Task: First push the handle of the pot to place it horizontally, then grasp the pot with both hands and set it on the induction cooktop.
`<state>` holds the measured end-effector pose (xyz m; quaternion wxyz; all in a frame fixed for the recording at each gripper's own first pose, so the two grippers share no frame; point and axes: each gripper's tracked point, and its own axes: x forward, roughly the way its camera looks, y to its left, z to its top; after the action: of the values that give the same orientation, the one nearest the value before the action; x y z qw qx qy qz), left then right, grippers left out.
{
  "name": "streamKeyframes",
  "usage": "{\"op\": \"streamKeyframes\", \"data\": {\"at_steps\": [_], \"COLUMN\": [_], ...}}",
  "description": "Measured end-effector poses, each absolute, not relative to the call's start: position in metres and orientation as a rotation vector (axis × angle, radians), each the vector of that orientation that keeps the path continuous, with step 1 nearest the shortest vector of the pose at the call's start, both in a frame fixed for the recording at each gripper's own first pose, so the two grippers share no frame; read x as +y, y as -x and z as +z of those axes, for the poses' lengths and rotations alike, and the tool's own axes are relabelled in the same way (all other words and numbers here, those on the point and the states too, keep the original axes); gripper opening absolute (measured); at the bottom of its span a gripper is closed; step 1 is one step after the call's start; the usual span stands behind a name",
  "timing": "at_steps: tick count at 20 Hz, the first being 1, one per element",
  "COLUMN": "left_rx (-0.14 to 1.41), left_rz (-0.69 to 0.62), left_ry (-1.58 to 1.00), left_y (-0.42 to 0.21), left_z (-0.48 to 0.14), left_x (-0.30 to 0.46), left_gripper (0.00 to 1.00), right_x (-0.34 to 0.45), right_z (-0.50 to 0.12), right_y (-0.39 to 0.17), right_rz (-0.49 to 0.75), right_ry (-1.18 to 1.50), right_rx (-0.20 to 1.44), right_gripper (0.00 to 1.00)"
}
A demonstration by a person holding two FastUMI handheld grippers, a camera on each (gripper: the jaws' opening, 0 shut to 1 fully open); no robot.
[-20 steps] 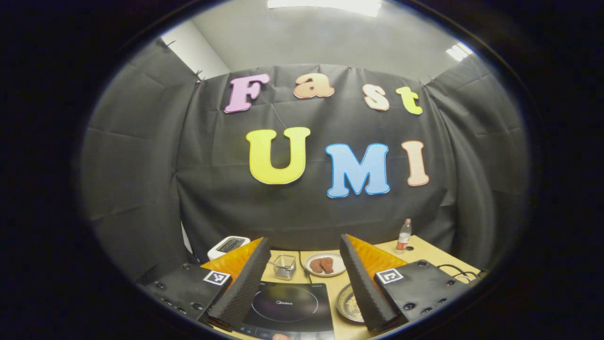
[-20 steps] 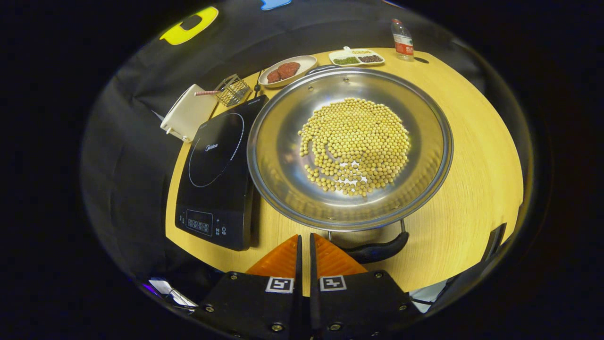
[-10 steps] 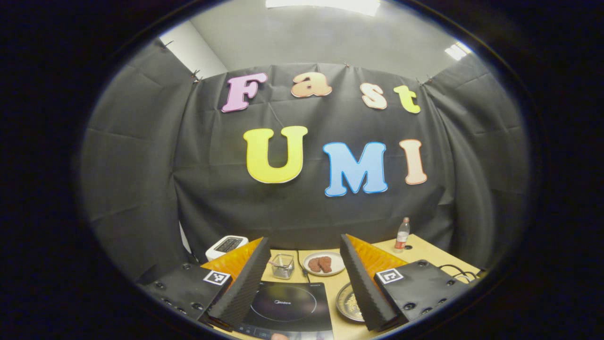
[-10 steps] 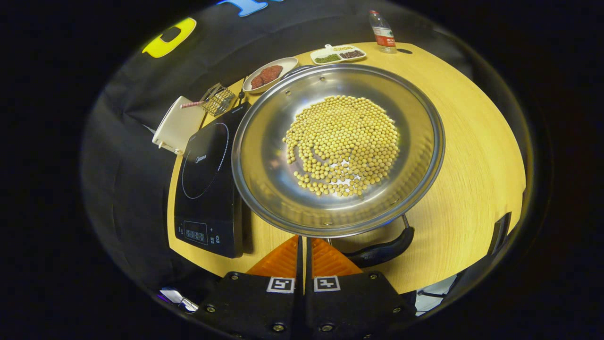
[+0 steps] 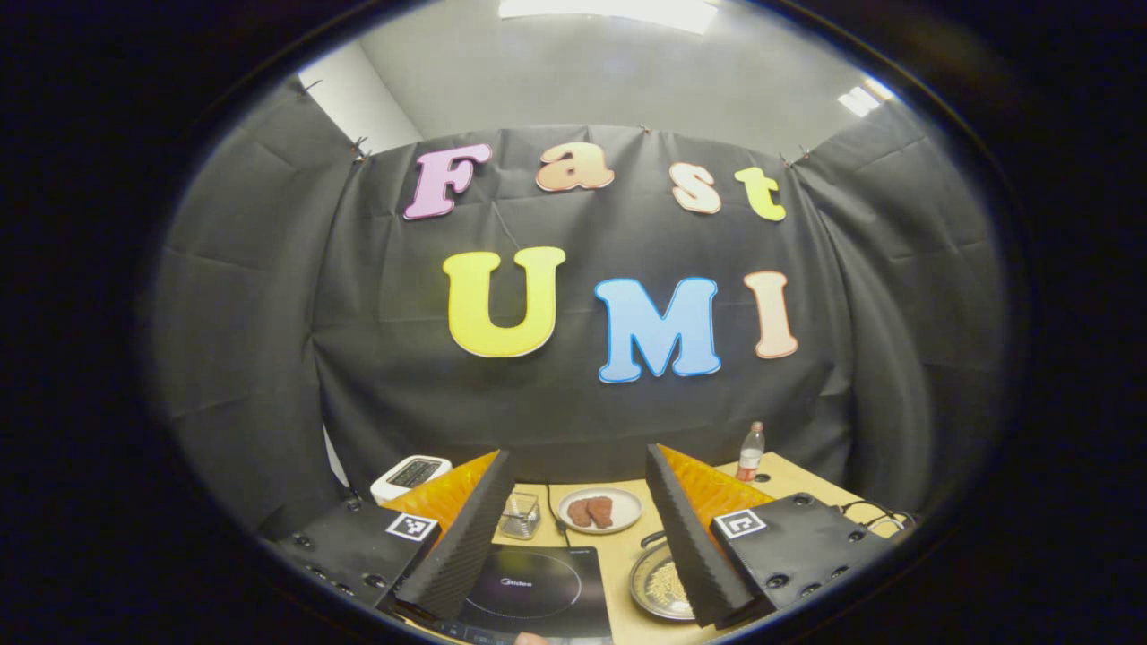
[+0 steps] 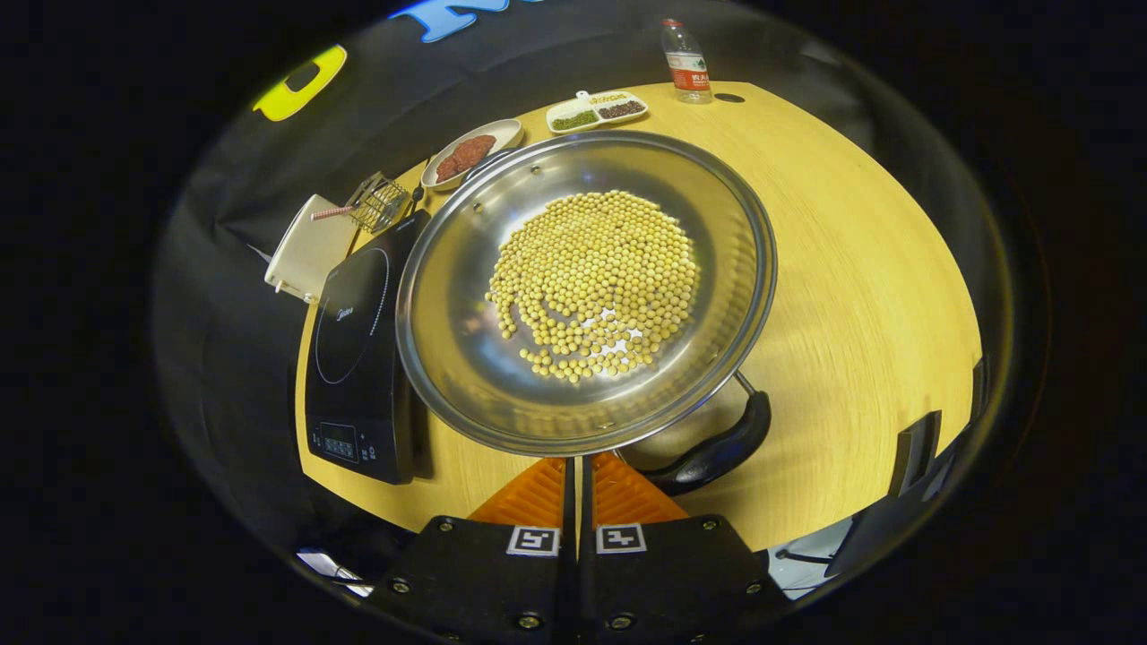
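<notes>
- my right gripper [image 6: 579, 466] looks steeply down at the table [image 6: 860, 269], fingers pressed together with no gap; their tips sit at the near rim of the pot [image 6: 448, 305], just left of its black handle [image 6: 717, 448]. whether they touch the rim i cannot tell.
- the pot, holding yellow beans [image 6: 596, 282], stands on the table to the right of the induction cooktop [image 6: 354, 358], its left edge over the cooktop's right side in the right gripper view.
- the handle points near and right, at a slant.
- my left gripper [image 5: 573, 528] is held level, facing the booth's far wall, fingers spread wide with nothing between them.
- between them, lower down, i see the cooktop [image 5: 538, 587]; the pot [image 5: 659, 587] peeks out beside my right finger.
- farther back: a plate of brown food [image 5: 589, 509], a wire basket [image 5: 520, 517] and a bottle [image 5: 750, 452].
</notes>
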<state>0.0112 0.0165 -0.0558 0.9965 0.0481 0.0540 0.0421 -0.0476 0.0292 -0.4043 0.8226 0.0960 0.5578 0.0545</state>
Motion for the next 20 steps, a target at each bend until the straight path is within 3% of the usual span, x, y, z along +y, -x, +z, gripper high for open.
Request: {"op": "streamKeyframes", "data": {"at_steps": [20], "left_rx": [0.107], "left_rz": [0.108], "left_ry": [-0.116], "left_y": [-0.026], "left_z": [-0.061], "left_x": [-0.046], "left_gripper": [0.96], "right_x": [-0.065], "right_z": [-0.396], "right_y": [0.023], "right_rz": [0.066], "right_ry": [0.004], "right_rx": [1.161], "right_gripper": [0.01]}}
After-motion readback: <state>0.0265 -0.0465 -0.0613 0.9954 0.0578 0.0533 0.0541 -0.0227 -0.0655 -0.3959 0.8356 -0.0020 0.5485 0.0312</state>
